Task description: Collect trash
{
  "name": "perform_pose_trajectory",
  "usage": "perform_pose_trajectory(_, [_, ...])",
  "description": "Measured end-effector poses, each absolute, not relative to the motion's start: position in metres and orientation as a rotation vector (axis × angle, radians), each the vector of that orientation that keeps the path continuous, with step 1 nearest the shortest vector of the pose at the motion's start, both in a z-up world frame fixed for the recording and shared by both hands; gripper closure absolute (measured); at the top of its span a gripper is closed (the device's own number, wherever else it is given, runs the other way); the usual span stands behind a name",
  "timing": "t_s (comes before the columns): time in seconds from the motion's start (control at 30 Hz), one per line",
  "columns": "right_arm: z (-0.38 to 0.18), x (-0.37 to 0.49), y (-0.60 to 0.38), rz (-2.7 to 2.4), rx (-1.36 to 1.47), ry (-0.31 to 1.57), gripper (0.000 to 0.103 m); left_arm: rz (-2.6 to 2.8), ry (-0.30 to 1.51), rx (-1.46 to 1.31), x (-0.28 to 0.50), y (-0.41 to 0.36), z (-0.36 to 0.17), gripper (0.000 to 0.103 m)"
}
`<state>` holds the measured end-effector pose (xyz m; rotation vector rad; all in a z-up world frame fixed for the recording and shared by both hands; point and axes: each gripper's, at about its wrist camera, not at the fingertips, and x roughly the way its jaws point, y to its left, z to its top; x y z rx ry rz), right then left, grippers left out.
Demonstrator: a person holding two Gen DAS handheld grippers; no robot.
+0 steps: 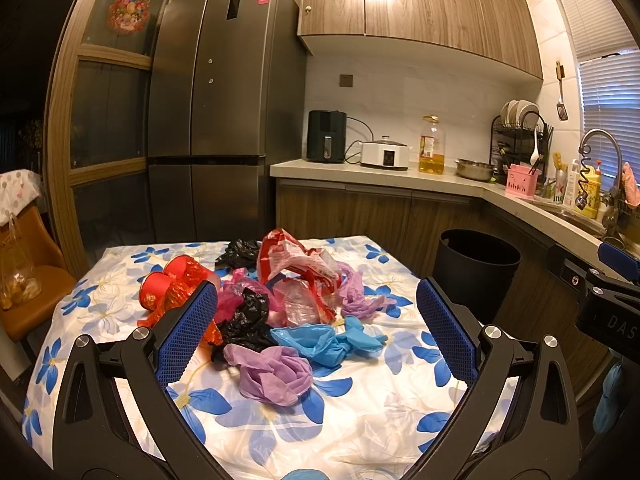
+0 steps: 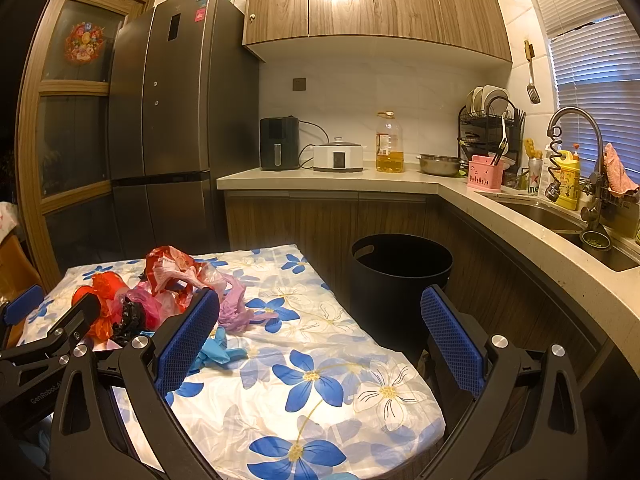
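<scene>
Ahead, trash pile (image 1: 280, 304) on table (image 1: 360, 412), left gripper (image 1: 316, 336) spread above it, right gripper (image 2: 320, 340) spread beside black bin (image 2: 400, 280)

Premises: a domestic kitchen. Evidence noted: a tall dark multi-door refrigerator (image 1: 208, 112); wood-grain wall cabinets (image 2: 372, 4) above a pale L-shaped surface (image 2: 328, 176); an air fryer (image 2: 279, 143), a white cooker (image 2: 338, 157) and a bottle of cooking oil (image 2: 389, 144) standing on it; a dish rack (image 2: 491, 120) with plates; a sink (image 2: 560, 216) with a curved faucet (image 2: 580, 140) below window blinds (image 2: 596, 76).
</scene>
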<state>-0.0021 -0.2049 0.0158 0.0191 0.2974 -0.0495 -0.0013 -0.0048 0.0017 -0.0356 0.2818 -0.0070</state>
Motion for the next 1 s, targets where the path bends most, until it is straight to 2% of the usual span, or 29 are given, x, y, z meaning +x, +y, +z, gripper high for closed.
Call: perform_pose_trajectory(1.0, [0.001,0.021,-0.206,-0.014,0.023,0.337,0.005,0.005,0.324,-0.049,0.014,-0.004,-0.014,0.005])
